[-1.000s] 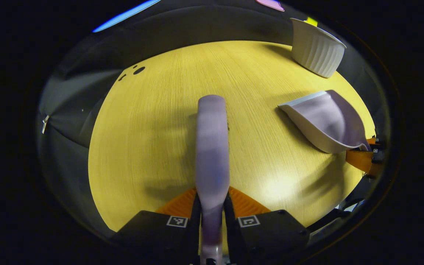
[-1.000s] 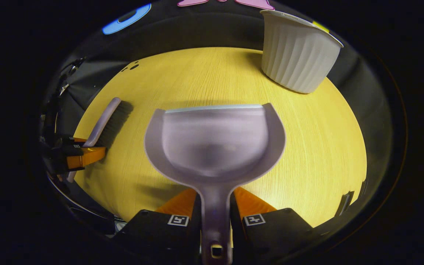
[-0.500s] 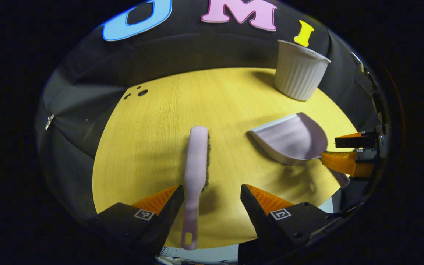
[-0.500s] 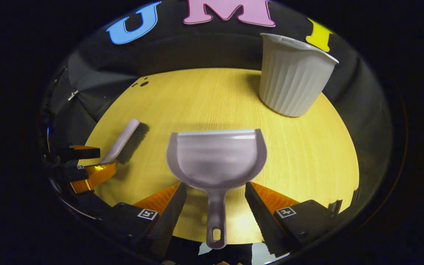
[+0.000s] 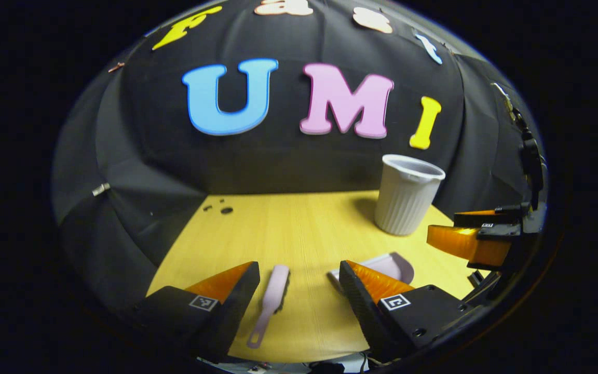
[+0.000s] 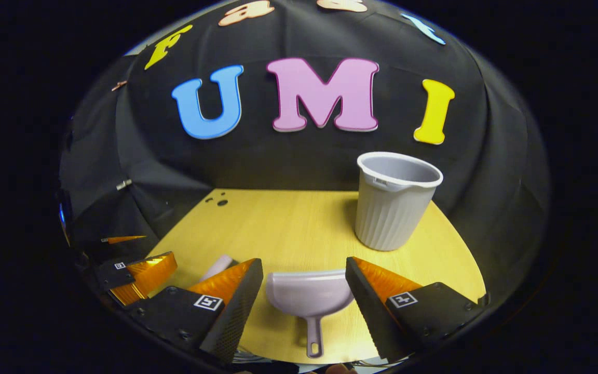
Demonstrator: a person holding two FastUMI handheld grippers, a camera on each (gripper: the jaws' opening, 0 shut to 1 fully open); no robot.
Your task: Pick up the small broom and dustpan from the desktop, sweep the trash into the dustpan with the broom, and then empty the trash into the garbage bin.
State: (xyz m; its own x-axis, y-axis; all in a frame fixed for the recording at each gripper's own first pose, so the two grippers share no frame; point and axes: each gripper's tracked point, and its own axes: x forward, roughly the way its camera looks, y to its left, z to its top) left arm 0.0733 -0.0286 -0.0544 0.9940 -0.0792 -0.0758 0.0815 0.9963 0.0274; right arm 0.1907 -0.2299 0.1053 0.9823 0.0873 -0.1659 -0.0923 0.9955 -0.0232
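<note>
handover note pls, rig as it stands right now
Left gripper: open, holding nothing, above the broom.
Right gripper: open, holding nothing, above the dustpan.
Broom and dustpan lie flat on the table, handles toward the grippers. Bin stands upright at the back right.
No trash visible on the table; bin contents cannot be seen.
Left: likely nothing, but check the bin.

The tongs' finger (image 5: 366,285) hides most of the dustpan (image 5: 390,264); dark specks (image 6: 218,200) perhaps holes.
</note>
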